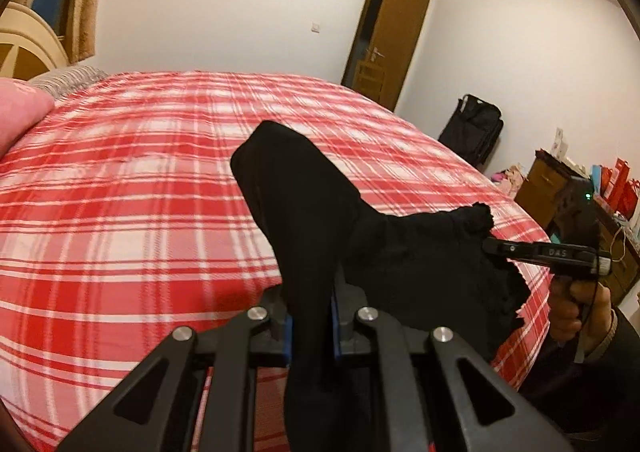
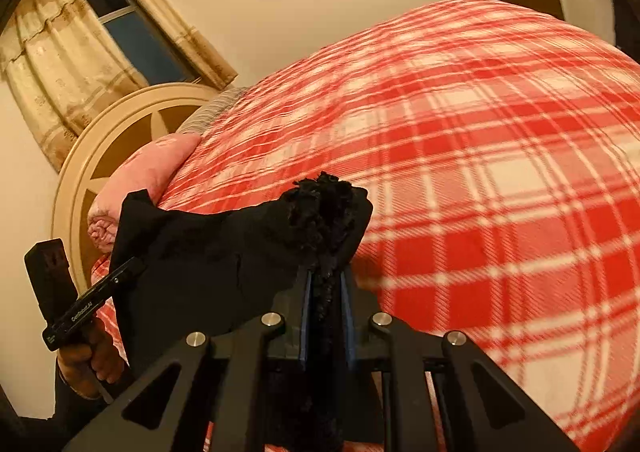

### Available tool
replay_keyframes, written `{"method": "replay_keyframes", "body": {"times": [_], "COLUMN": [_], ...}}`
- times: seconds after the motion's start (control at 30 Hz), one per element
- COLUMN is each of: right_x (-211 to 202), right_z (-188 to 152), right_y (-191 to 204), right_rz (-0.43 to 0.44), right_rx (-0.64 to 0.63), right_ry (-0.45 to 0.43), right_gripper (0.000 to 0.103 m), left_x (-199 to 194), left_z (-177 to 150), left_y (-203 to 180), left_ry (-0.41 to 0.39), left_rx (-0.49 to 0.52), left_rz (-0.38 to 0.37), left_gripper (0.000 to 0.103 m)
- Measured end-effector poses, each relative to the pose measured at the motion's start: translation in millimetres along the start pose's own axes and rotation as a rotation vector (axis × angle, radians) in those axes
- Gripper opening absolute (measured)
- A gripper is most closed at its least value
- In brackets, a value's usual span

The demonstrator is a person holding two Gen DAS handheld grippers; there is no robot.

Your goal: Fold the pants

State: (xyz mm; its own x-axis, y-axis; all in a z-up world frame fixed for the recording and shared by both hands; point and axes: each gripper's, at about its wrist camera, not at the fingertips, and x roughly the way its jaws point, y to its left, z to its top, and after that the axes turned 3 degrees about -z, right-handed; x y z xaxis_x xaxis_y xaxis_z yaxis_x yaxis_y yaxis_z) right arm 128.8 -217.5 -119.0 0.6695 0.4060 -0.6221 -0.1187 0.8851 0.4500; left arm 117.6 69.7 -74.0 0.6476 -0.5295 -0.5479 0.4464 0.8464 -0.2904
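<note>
Black pants (image 1: 304,195) hang lifted above a bed with a red and white plaid cover (image 1: 132,187). My left gripper (image 1: 312,316) is shut on a fold of the black cloth, which rises between its blue pads and drapes rightwards. There the right gripper (image 1: 490,246) pinches the frilled edge, a hand below it. In the right wrist view my right gripper (image 2: 325,284) is shut on the ruffled edge of the pants (image 2: 224,252), and the left gripper (image 2: 132,266) holds the far corner at the left.
A pink pillow (image 2: 136,179) and a cream headboard (image 2: 104,139) stand at the bed's head (image 2: 480,155). A curtained window (image 2: 132,31) is behind. A brown door (image 1: 384,35), a black bag (image 1: 474,131) and a cluttered dresser (image 1: 560,183) line the right wall.
</note>
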Motion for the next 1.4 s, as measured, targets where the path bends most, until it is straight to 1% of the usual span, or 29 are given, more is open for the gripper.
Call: {"method": "replay_keyframes", "body": {"times": [0.2,0.33,0.57,0.8,1.07,1.23,1.4], "right_x": [35,64,113,158,191,203,216], "right_z": [27,41,58,67,72,74,74], "right_y": [41,77,132,181,213,222,223], "right_rz": [0.064,0.102,0.164,0.209,0.227,0.229,0.219], "right_rx": [-0.071,-0.131,-0.200,-0.264,-0.313,-0.327,-0.332], "right_ry": [0.031,0.058,0.118,0.171,0.205,0.218,0.235], "right_gripper": [0.013,0.013,0.013,0.013,0.013,0.013,0.013], "left_x": [-24,-40,-68,-90,-102,-103,-100], "left_z": [4,2,-3,-14,-19,-19,-23], "left_y": [29,51,87,127,157,166,175], "left_ry": [-0.034,-0.053,-0.085,-0.092,-0.094,-0.091,-0.078], "left_rx": [-0.029,-0.055,-0.113,-0.179,-0.221,-0.235,-0.247], "left_rz": [0.068,0.124,0.210,0.285,0.330,0.345,0.350], "left_gripper": [0.013,0.013,0.013,0.013,0.013,0.013,0.013]}}
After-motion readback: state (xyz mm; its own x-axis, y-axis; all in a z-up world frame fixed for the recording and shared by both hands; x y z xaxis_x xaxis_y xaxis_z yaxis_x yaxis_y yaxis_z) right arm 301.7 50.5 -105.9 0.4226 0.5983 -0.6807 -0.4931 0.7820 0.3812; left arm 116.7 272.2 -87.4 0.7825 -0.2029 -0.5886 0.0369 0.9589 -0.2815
